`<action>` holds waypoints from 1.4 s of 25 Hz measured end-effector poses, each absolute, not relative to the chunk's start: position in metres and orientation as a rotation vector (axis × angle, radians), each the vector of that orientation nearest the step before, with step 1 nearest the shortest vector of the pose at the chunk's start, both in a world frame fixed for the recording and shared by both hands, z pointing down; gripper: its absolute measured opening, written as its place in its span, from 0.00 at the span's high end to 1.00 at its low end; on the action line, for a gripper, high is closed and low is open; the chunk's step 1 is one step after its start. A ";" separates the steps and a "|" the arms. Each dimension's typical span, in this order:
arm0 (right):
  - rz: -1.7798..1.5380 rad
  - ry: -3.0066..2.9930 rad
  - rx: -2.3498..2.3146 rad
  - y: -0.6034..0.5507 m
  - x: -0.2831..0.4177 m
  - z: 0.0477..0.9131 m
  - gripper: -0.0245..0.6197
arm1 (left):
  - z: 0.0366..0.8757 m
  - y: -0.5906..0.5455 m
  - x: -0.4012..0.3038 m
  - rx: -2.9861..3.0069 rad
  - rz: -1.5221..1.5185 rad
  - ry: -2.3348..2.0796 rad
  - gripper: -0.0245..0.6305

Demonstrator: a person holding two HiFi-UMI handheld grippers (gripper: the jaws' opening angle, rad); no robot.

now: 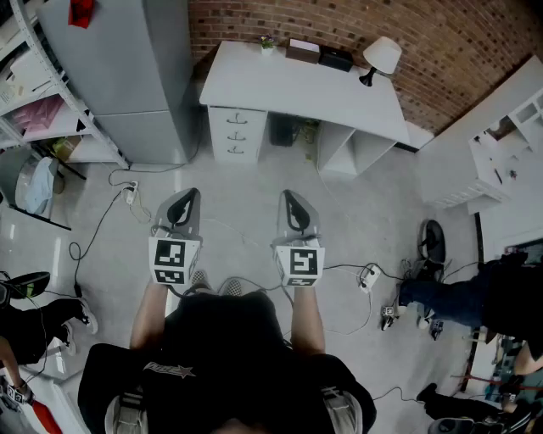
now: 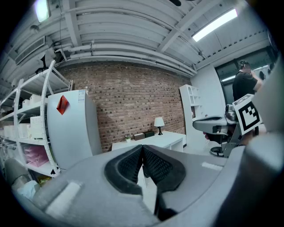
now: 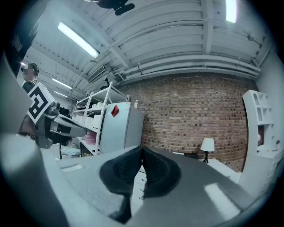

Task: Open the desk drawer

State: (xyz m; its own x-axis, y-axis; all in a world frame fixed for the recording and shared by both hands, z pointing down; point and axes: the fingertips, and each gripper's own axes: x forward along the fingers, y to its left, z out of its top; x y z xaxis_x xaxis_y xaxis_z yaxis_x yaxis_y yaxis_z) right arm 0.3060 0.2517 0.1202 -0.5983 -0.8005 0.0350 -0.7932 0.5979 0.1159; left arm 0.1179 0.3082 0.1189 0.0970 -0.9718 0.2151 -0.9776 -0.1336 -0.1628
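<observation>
Approach first: the drawer stack [image 1: 237, 134] sits upper centre of the head view, under the white worktop [image 1: 280, 89], well apart. Both the left hand-held gripper [image 1: 190, 197] and the right hand-held gripper [image 1: 289, 199] are closed and empty; widen one before the top handle [image 1: 237, 119].

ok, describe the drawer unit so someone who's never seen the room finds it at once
Start at the brick wall: a white desk stands against it. Under the desk's left end in the head view, nearest the tall grey fridge, is the drawer unit. It alone has three stacked closed fronts with dark handles; the bays beside it are open.
</observation>
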 end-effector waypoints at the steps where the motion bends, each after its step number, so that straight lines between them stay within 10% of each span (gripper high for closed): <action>1: -0.133 -2.733 1.375 0.251 0.306 0.120 0.96 | 0.119 0.307 0.117 2.310 0.423 -2.056 0.95; 35: -0.069 -2.535 1.613 0.144 0.100 0.124 0.96 | 0.123 0.163 -0.096 2.513 0.366 -1.821 0.95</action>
State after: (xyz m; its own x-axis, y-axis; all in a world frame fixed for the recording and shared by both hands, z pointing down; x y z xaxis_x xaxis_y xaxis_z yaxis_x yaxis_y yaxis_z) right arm 0.1000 0.1442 0.1240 -0.4172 -0.9043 0.0900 -0.8981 0.4254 0.1114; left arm -0.0959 0.1630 0.1226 0.2934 -0.9353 0.1976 -0.9392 -0.3206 -0.1232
